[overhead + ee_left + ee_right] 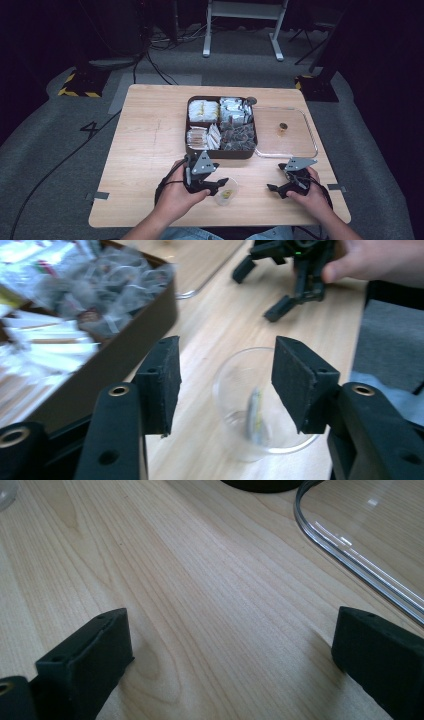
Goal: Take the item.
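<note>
Dark floor and cable runs ring the wooden tabletop, and what matters to me sits along its near edge. My left tool hangs over a small clear cup — in the left gripper view that cup stands upright just past and slightly below the fingertips, nudged toward the right-hand pad, with a thin yellowish packet lying inside it. The jaws there stand apart, one to each side of the cup's rim, neither touching it as far as I can judge through the blur. So the cup lies straight ahead of the left tool and a little down; I reckon a short drop and a squeeze across its round wall would take it. My right tool rests well off to the right, also spread wide with nothing but bare wood between its pads, the curved edge of the clear lid just beyond. The left is plainly the nearer hand. Farther back, the brown compartment box of sachets sits mid-table, its clear lid beside it to the right.
</note>
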Demonstrator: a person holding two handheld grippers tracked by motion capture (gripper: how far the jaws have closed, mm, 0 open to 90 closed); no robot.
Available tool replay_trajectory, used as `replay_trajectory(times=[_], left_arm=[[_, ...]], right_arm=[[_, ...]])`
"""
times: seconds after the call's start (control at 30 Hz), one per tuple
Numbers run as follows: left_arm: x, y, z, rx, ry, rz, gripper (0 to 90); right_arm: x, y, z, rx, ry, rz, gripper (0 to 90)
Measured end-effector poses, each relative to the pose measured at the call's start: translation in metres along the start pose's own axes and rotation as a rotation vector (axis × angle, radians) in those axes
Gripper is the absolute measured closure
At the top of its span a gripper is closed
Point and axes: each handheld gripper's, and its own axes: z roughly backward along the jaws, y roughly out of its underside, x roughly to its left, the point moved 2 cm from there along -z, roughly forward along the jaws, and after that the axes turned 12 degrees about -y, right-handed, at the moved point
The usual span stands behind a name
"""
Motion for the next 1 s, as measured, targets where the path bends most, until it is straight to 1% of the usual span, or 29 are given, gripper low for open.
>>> replay_trajectory(times=[0.13, 0.17, 0.2, 0.3, 0.33, 0.37, 0.47, 0.57, 0.67, 0.77, 0.83, 0.87, 0.9, 0.93, 0.97, 1.0], left_arm=[[0.01, 0.003, 0.01, 0.006, -0.042, 0.015, 41.2], [0.01, 0.003, 0.01, 0.006, -0.042, 0.015, 40.3], [0.015, 0.006, 0.015, 0.01, -0.069, 0.021, 39.5], [0.023, 0.013, 0.023, 0.018, -0.103, 0.04, 38.5], [0.023, 0.013, 0.023, 0.018, -0.103, 0.04, 38.1], [0.028, 0.019, 0.027, 0.025, -0.124, 0.051, 37.6], [0.034, 0.027, 0.035, 0.031, -0.15, 0.069, 36.4], [0.04, 0.034, 0.042, 0.043, -0.162, 0.09, 35.2], [0.045, 0.041, 0.047, 0.059, -0.171, 0.093, 33.8], [0.049, 0.048, 0.05, 0.062, -0.141, 0.11, 32.6], [0.051, 0.054, 0.052, 0.072, -0.146, 0.113, 32.4], [0.054, 0.057, 0.053, 0.085, -0.152, 0.103, 32.4], [0.055, 0.061, 0.053, 0.099, -0.158, 0.107, 32.2], [0.055, 0.061, 0.053, 0.099, -0.158, 0.107, 31.6], [0.058, 0.065, 0.053, 0.112, -0.165, 0.105, 31.6], [0.062, 0.071, 0.053, 0.132, -0.171, 0.115, 31.2]], right_arm=[[0.0, 0.0, 0.0, 0.0, 0.001, -0.002, 2.8], [0.0, 0.0, 0.0, 0.0, 0.001, -0.003, 2.8], [0.0, 0.0, 0.0, 0.0, 0.001, -0.003, 2.8], [0.0, 0.0, 0.0, 0.0, 0.002, -0.003, 2.8], [0.0, 0.0, 0.0, 0.0, 0.002, -0.003, 2.8], [0.0, 0.0, 0.0, 0.0, 0.002, -0.004, 2.8], [0.0, 0.0, 0.0, -0.002, 0.003, -0.006, 2.8], [0.001, 0.0, 0.0, -0.001, 0.01, -0.01, 2.8], [0.001, -0.001, -0.001, -0.001, 0.013, -0.012, 2.8], [0.001, -0.001, -0.001, 0.0, 0.012, -0.014, 2.8], [0.001, -0.001, -0.001, 0.0, 0.013, -0.014, 2.8], [0.001, -0.001, -0.001, 0.0, 0.012, -0.014, 2.8], [0.001, -0.001, -0.001, 0.0, 0.013, -0.014, 2.8], [0.001, -0.001, -0.001, 0.0, 0.013, -0.014, 2.8], [0.001, -0.001, -0.001, 0.0, 0.012, -0.014, 2.8], [0.001, -0.001, -0.001, 0.0, 0.012, -0.014, 2.8]])
